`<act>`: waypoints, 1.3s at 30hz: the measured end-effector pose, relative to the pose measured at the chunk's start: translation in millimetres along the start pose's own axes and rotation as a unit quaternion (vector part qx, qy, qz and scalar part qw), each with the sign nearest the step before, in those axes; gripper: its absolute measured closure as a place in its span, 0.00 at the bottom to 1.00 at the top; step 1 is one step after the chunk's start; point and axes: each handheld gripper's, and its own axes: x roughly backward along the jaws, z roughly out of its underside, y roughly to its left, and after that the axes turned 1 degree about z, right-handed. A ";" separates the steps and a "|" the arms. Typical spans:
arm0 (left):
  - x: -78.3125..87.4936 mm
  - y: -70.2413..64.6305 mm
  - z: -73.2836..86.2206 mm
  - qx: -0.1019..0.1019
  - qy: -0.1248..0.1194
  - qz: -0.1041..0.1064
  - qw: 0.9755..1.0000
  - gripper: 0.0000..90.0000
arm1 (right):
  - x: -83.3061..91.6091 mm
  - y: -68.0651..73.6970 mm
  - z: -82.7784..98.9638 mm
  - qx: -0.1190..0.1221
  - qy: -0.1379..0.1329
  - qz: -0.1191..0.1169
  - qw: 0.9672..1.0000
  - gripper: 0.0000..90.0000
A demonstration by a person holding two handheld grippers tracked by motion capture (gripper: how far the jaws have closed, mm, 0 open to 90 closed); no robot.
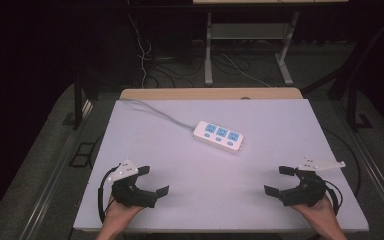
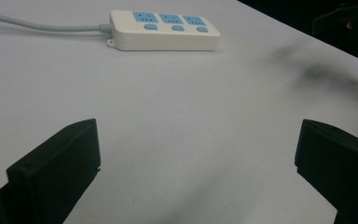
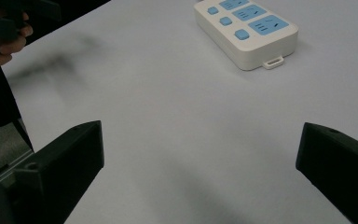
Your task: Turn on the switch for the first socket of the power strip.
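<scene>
Power strip: the white power strip with three blue sockets lies flat near the middle of the table, a little toward the far side and slightly turned; nothing touches it.
Cord: the grey cord leaves the strip's left end and runs to the far left edge of the table.
Left gripper: the left gripper is at the near left of the table, jaws wide apart and empty, well apart from the strip.
Right gripper: the right gripper is at the near right, jaws also spread wide, holding nothing, well apart from the strip.
Step in hand: I judge it is the approach; both grippers point inward and the strip is the nearest thing ahead of them.
How to do it well: bring one gripper forward and low, and line its jaws across the short width of the strip, not along the length.
Where to grip: the plain side walls are better; the blue buttons on top should not be pressed by accident.
Care: the cord end may pull back if the strip is lifted, so the end without cord looks like the easier place to take.
Other gripper: it can steady the cord side, if needed.
</scene>
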 end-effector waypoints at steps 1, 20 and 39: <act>0.5 0.4 -1.5 -0.002 0.001 -0.001 1.000 0.00 | 0.0 -0.1 0.0 0.000 0.000 0.000 1.000 0.00; -13.2 0.3 -38.5 -0.019 0.020 0.020 0.999 0.00 | -0.3 0.2 0.2 0.005 0.004 0.002 1.000 0.00; -34.1 6.9 -81.0 -0.039 0.049 0.032 0.998 0.00 | -0.9 0.8 0.3 0.007 0.008 0.001 1.000 0.00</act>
